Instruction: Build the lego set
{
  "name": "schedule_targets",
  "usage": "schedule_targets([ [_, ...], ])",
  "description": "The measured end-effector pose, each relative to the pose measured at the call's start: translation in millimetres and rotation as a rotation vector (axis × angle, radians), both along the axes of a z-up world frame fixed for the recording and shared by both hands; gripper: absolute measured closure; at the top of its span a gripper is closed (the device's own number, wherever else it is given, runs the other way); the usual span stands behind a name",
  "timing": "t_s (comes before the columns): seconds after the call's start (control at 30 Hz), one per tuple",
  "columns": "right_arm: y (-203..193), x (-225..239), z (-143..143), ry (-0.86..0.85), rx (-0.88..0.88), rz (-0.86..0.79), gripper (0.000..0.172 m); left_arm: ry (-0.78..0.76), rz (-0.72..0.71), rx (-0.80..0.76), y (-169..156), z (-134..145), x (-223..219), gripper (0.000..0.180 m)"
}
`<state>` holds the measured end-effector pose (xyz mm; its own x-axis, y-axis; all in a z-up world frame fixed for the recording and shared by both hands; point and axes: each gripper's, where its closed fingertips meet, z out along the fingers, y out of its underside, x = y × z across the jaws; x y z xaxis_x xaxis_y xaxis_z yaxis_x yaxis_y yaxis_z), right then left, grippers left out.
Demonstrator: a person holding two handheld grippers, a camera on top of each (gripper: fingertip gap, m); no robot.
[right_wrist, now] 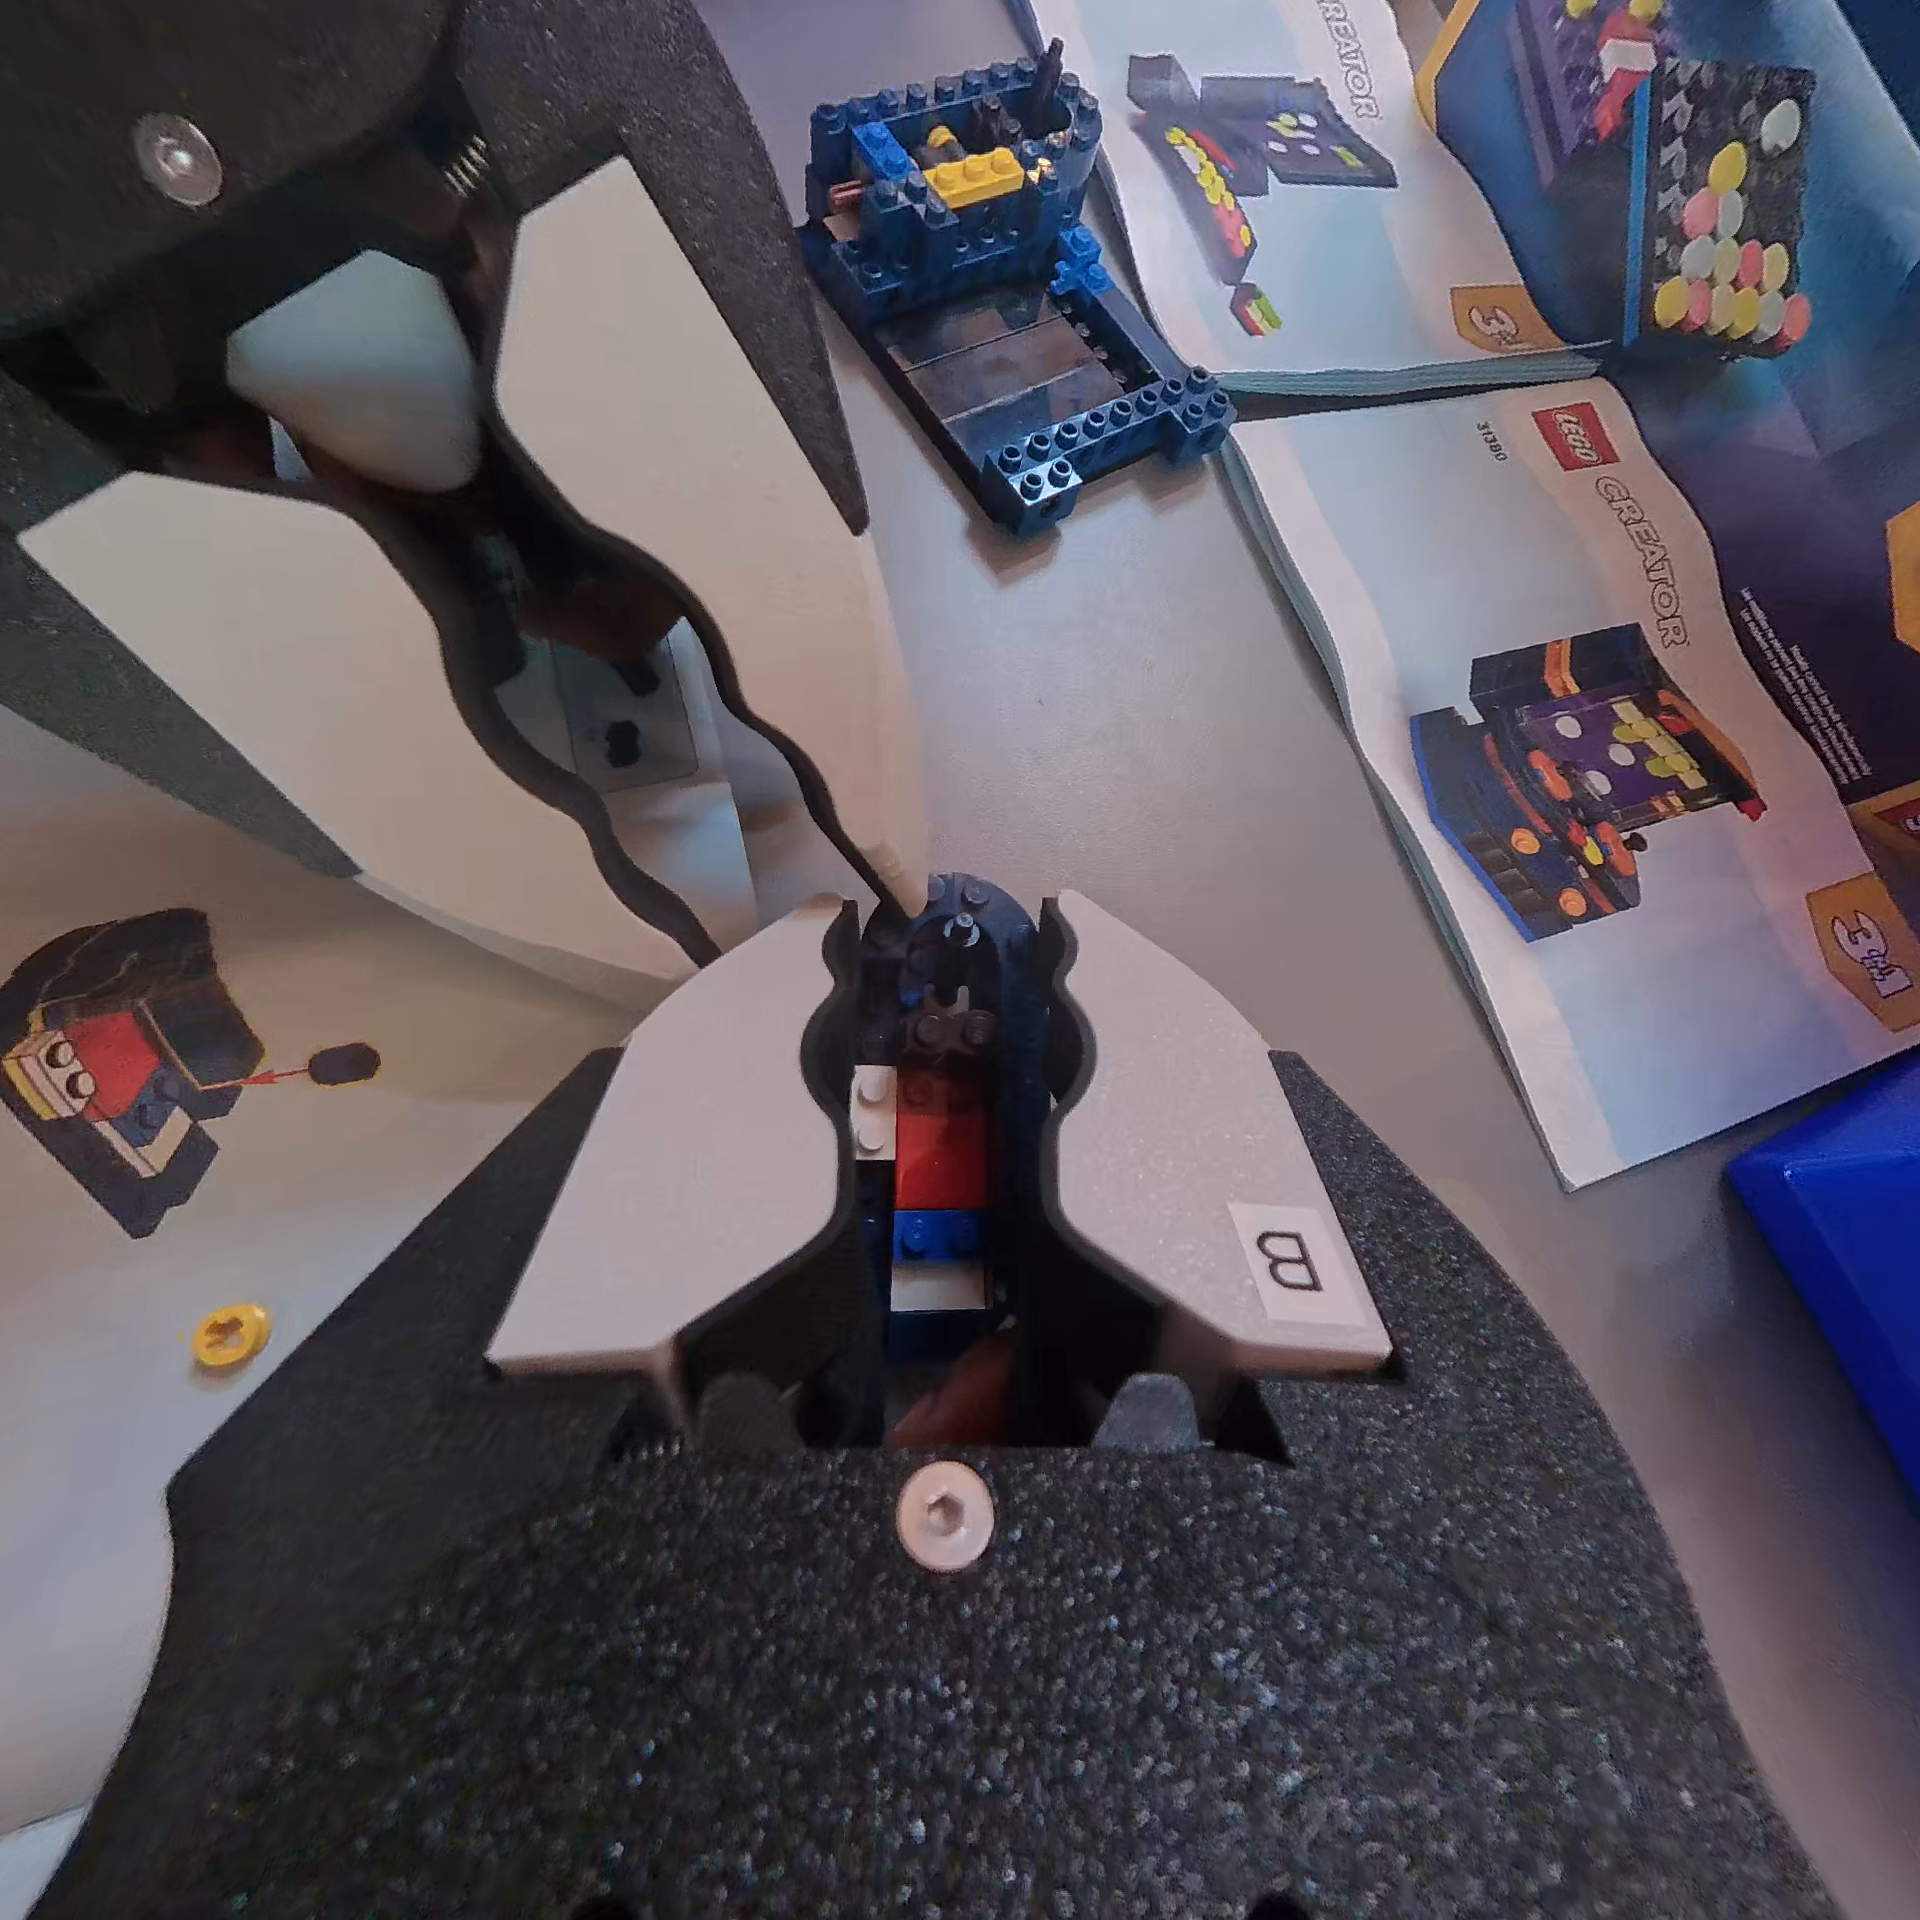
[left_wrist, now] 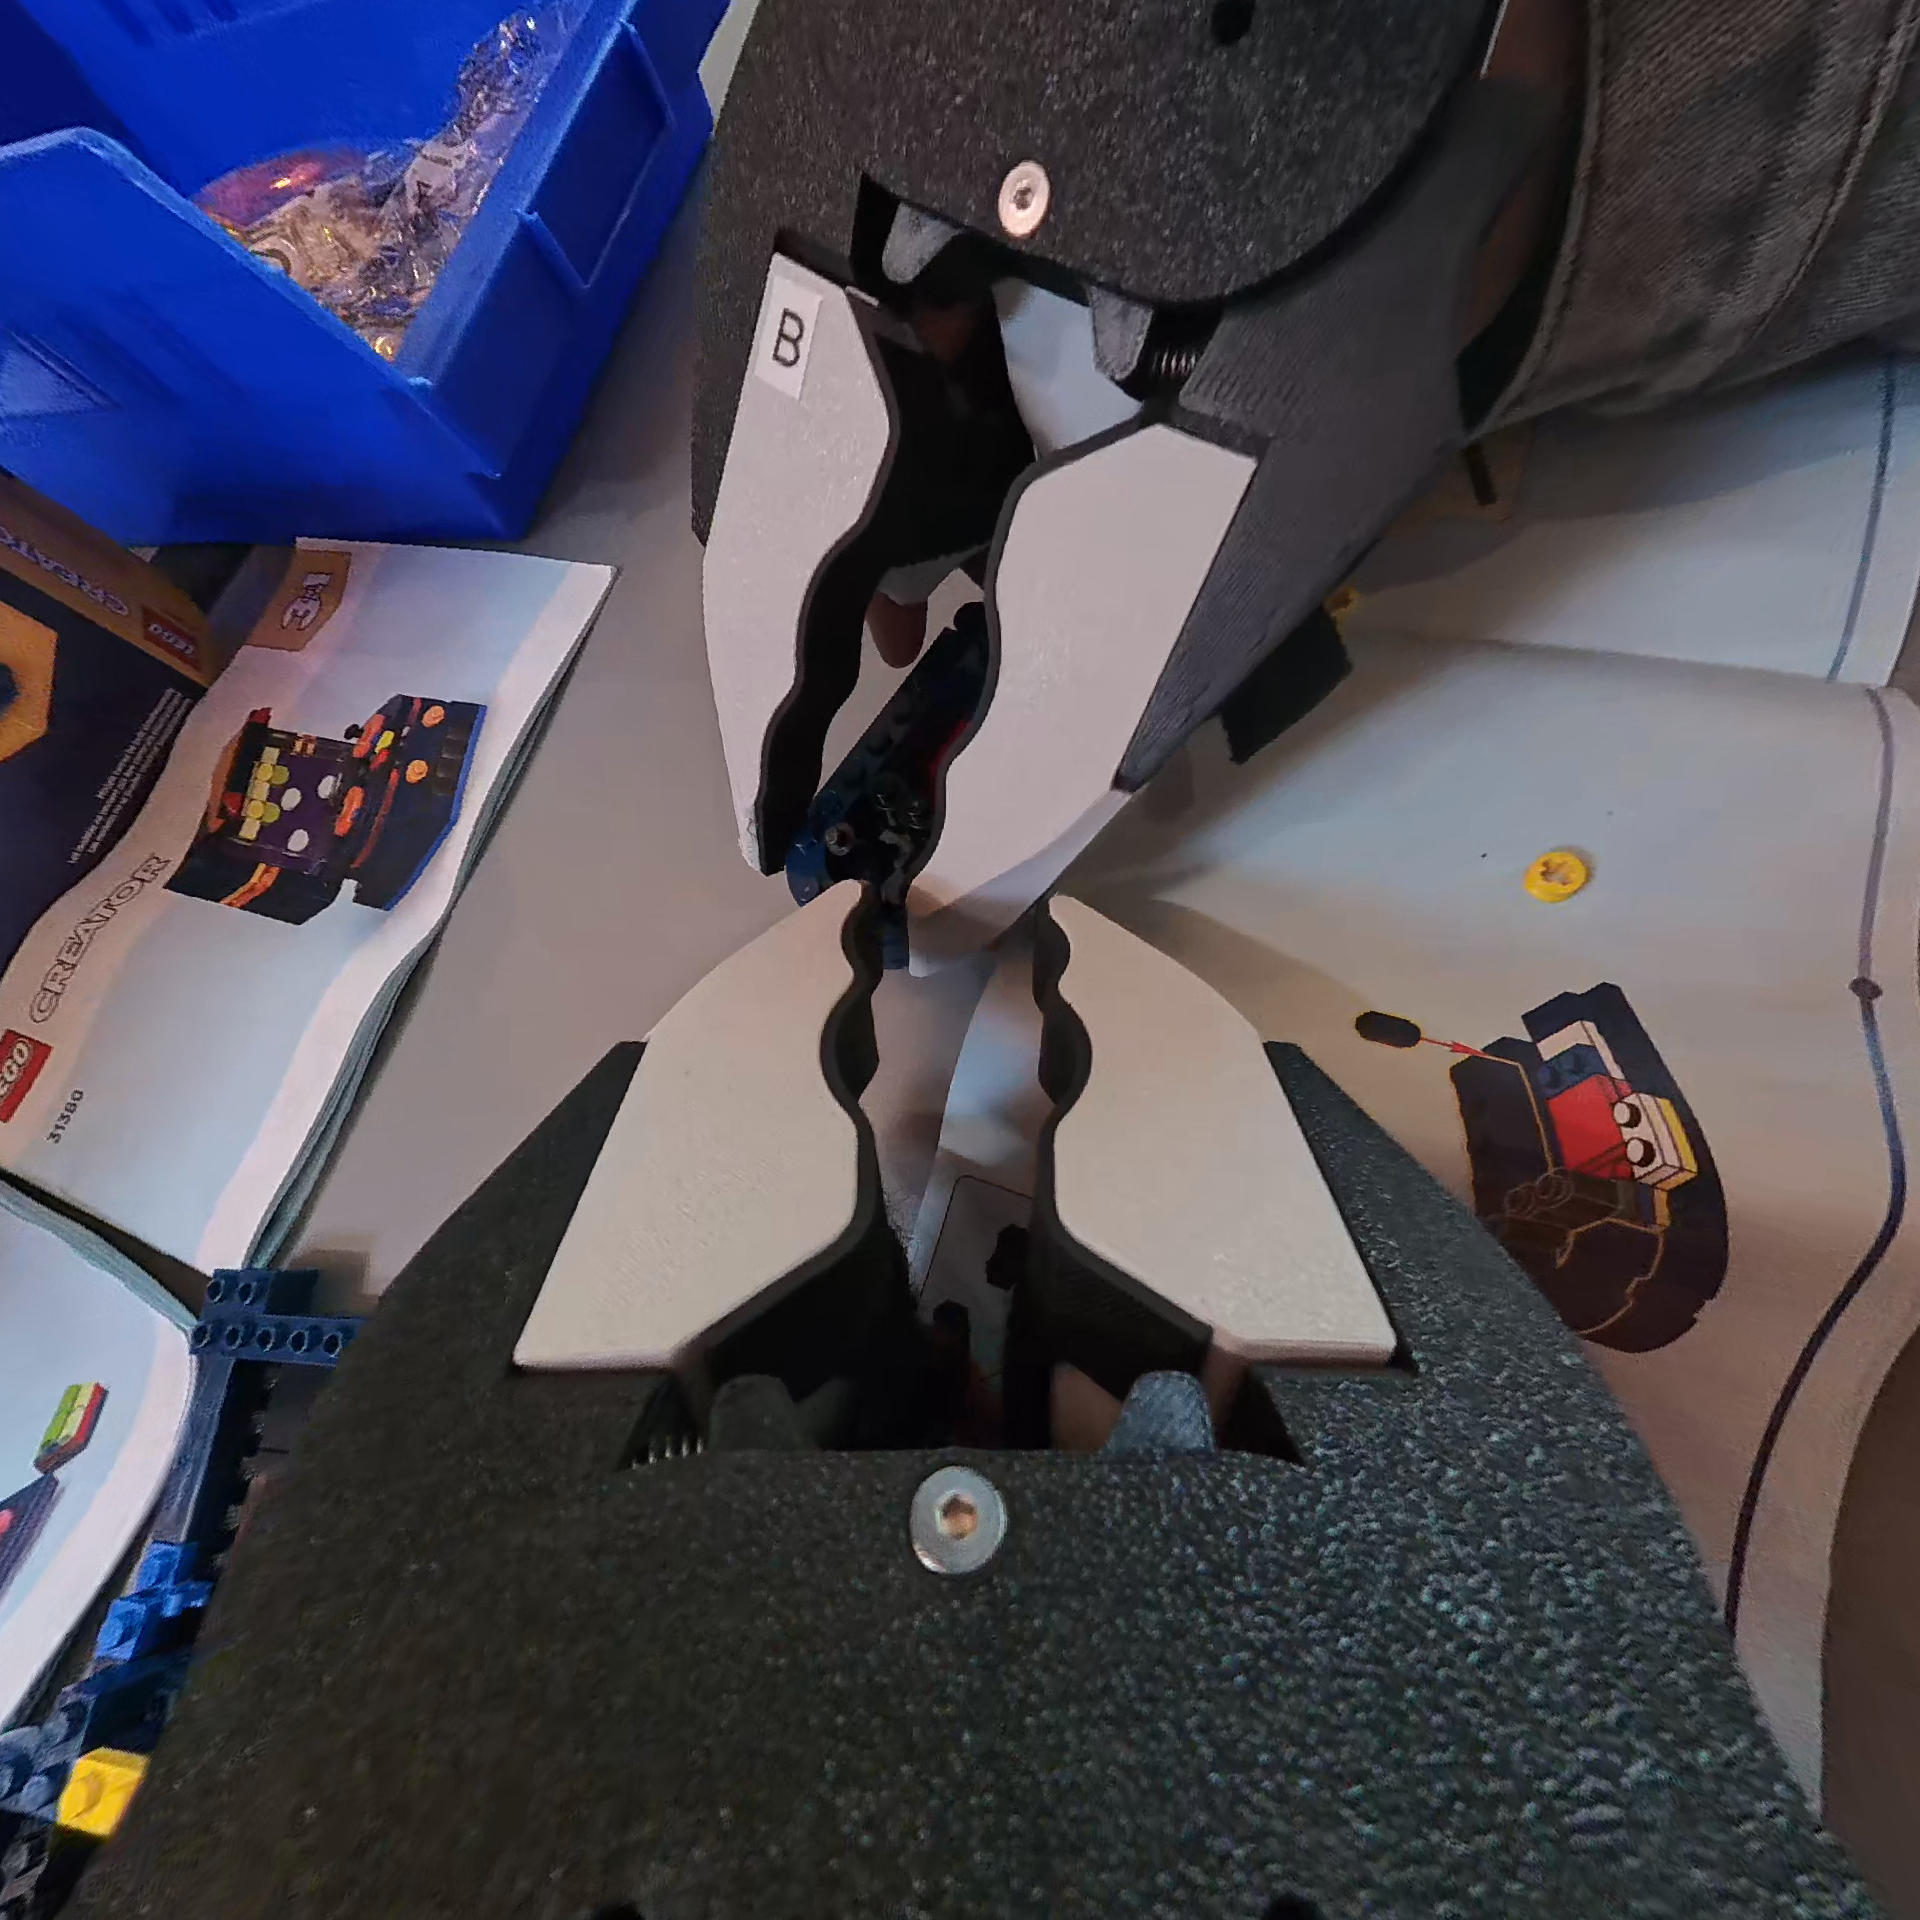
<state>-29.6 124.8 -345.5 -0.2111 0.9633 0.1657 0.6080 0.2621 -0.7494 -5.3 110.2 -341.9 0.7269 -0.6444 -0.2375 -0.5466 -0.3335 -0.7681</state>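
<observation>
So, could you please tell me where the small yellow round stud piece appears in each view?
Left wrist view: yellow round stud piece on the open page, right of centre.
Right wrist view: same piece at lower left.
Shared landmark: the printed brick-model drawing beside it.

Even, soft indoor light, sharp in the middle, bent at the edges

Both views are fairly bright, with a cool bluish cast on the open booklet [left_wrist: 312,831] pages and no hard glare. Shadows under the right gripper [right_wrist: 951,914] and left gripper [left_wrist: 951,914] are soft and short on the grey table [right_wrist: 1091,675]. Wide-angle distortion curves page edges; the near gripper bodies look grainy, and the blue bin [left_wrist: 312,312] smears slightly.
</observation>
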Motion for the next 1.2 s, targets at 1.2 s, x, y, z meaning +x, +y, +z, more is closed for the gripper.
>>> schedule_targets([
  [1.2,27.4,16.1,16.1,0.134,-0.132,-0.107,0.172,-0.07,-0.104,0.04,-2.7,5.9,6.1,0.142],
])
